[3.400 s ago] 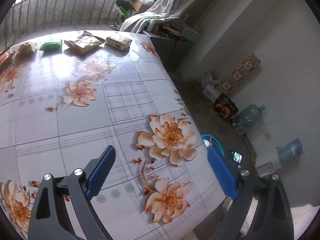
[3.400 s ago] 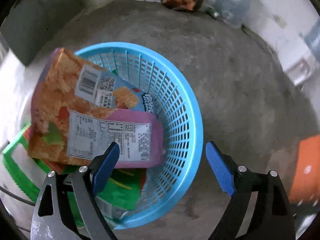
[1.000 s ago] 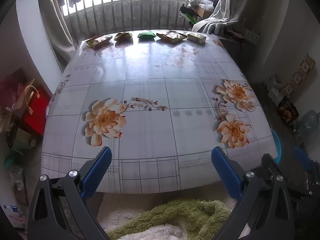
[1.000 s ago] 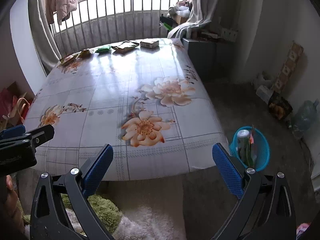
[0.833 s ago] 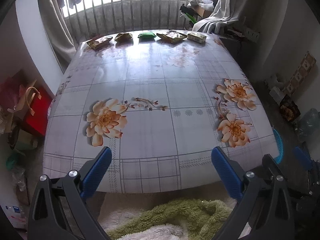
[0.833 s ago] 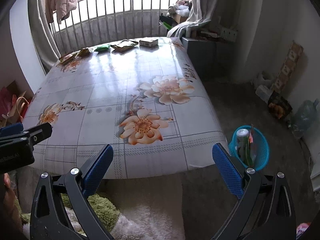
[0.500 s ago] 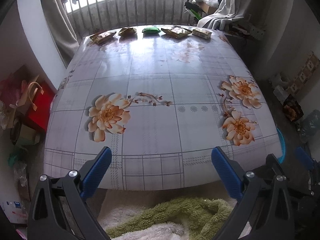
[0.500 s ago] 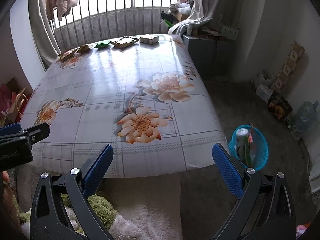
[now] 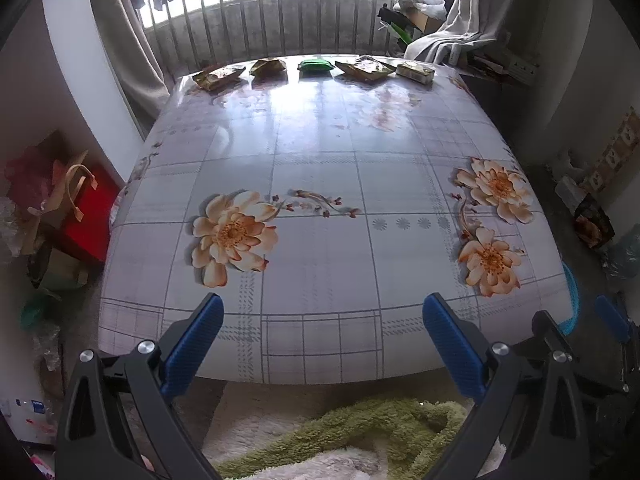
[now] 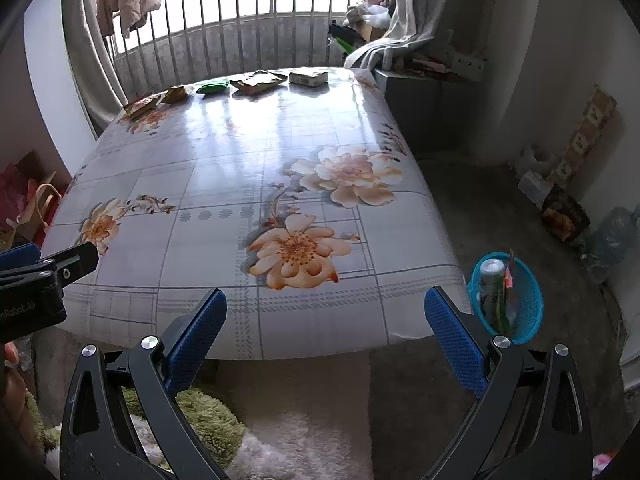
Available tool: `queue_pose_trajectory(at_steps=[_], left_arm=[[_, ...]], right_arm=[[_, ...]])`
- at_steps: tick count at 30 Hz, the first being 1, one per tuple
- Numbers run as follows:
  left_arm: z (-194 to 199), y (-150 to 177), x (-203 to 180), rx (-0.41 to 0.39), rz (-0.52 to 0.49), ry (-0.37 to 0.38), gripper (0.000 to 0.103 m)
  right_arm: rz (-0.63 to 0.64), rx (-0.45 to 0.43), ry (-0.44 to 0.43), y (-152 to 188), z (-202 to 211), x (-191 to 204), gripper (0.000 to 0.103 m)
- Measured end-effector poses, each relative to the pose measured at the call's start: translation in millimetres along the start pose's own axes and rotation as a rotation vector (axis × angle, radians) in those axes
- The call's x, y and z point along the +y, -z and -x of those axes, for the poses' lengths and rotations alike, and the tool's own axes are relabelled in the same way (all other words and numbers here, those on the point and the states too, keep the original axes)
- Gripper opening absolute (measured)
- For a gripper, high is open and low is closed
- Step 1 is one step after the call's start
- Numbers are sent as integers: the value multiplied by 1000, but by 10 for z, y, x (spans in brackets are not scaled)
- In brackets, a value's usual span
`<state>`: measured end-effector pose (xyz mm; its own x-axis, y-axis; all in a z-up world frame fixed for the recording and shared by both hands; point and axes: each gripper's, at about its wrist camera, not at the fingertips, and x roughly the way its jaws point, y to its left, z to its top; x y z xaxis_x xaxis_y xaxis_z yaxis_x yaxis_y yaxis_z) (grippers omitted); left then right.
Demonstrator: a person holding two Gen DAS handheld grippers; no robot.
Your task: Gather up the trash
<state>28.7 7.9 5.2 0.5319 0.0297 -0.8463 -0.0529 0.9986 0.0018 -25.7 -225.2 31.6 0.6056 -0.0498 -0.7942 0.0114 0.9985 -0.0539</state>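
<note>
A: Logging trash first. I count 5 items in a row along the far edge of the table (image 9: 320,152), by the railing (image 9: 280,12): a crumpled tan wrapper (image 9: 218,76), a smaller tan packet (image 9: 269,67), a green packet (image 9: 315,65), a flat brownish wrapper (image 9: 365,69) and a pale box (image 9: 416,71).

B: And the bin?

A: Blue basket (image 10: 520,304) on the floor off the table's near right corner, well apart from that row. A pale bottle (image 10: 491,270) and some wrappers stand in it.

B: Jaws?

A: Left gripper (image 9: 322,340) spread wide, nothing between the pads. Right gripper (image 10: 326,328) likewise wide apart and empty. Both hang off the near table edge, over a shaggy green rug (image 9: 384,428).

B: Anything you can't read?

A: Print on the wrappers is too small. From the left wrist view only a sliver of the basket rim shows past the table corner. The basket's lower contents are hidden by its wall.
</note>
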Motion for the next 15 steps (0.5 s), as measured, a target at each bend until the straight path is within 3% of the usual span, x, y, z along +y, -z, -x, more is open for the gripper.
queue_pose_trajectory(at_steps=[15], left_arm=[[-12,-11,184,-6,44,-27,98]], right_arm=[[47,2,-28,-67,-7,236,95]])
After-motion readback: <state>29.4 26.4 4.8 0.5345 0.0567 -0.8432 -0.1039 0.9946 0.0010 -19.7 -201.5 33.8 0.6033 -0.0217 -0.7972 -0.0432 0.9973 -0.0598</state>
